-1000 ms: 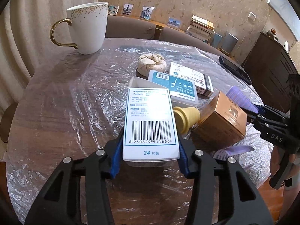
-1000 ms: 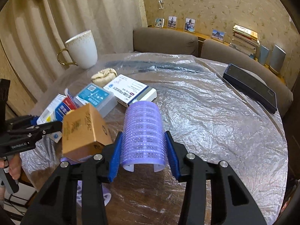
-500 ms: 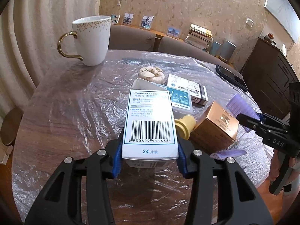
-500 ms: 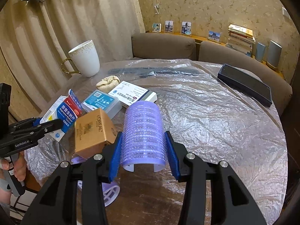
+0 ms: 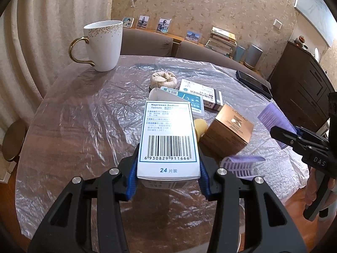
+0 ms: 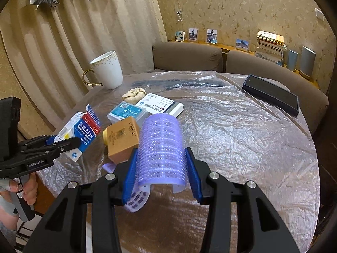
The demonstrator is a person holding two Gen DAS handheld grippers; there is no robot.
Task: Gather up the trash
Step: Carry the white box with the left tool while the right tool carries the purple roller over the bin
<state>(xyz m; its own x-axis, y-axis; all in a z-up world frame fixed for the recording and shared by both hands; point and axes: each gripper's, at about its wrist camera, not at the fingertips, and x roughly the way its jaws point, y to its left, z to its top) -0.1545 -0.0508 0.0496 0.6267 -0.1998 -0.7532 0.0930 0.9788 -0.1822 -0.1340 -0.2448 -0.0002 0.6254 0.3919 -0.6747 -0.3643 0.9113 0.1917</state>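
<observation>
Cardboard, white with blue print and a barcode: the naproxen tablet box (image 5: pixel 168 141) is clenched between the blue pads of the left gripper (image 5: pixel 168 176), held clear above the near edge of the plastic-covered round table (image 5: pixel 84 126). Its far flap stands open. The right gripper (image 6: pixel 161 176) is clamped on a lilac plastic hair roller (image 6: pixel 161 147), likewise held above the table's near side.

Change noted: over the last second both grippers have risen and drawn back toward the near edge; the pile on the table sits farther and lower in both wrist views, and the grip on each item is unchanged. Judgement: 2 items are secured and in transit to a bin, which is not in view.

Items left on the table, near to far: a second lilac roller (image 5: pixel 242 164) lying near the grippers, a gold square carton (image 5: pixel 228 132), a yellow rounded object (image 5: pixel 200 126) partly hidden, a teal-labelled flat box (image 6: pixel 127 113), a white flat medicine box (image 6: pixel 161 105), and a beige crumpled wad (image 6: pixel 133 93). Farther left stands a white mug with gold handle (image 5: pixel 103 44); far right lies a black flat case (image 6: pixel 271 93). Neither appears to be trash.
</observation>
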